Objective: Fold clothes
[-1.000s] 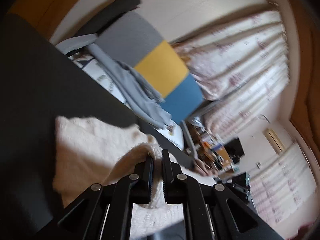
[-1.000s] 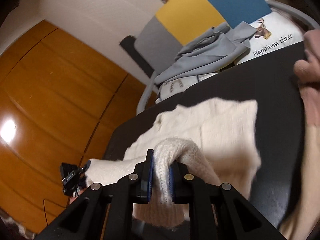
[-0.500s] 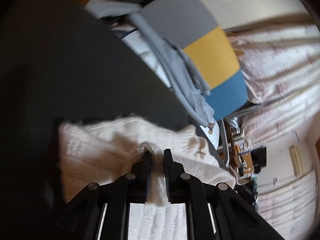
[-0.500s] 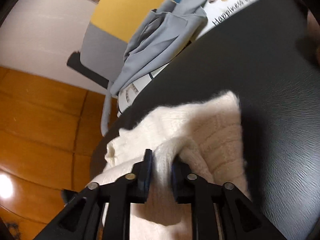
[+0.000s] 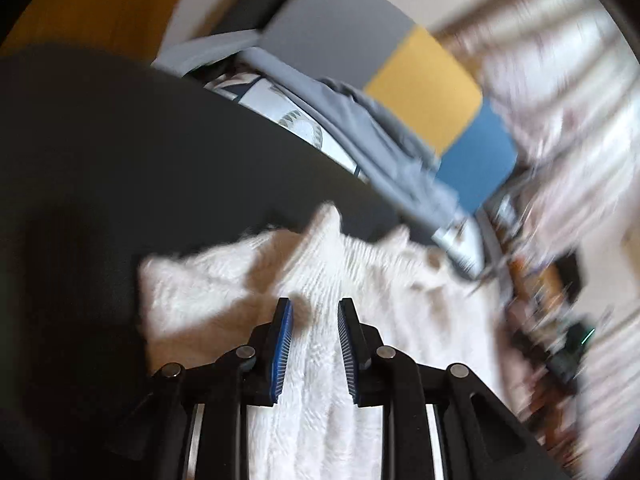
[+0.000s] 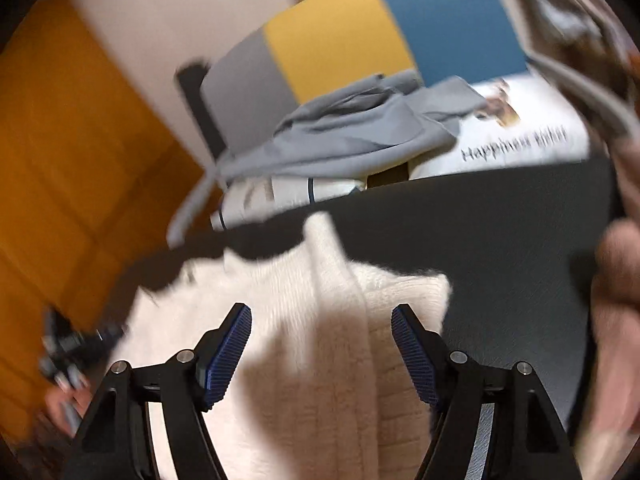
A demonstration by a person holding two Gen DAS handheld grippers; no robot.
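Sweater (image 6: 320, 320): soft, light, floppy knit on your desk (image 6: 500, 220); pinch its ribbed edges. Both your left gripper (image 5: 314, 340) and right gripper (image 6: 322, 352) have just been opening, releasing it.

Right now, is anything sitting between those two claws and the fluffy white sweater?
Nothing visible. The white sweater lies on the dark table right under both. The right claw stands wide open over it; the left claw has just been opening, its pads clear of the knit.
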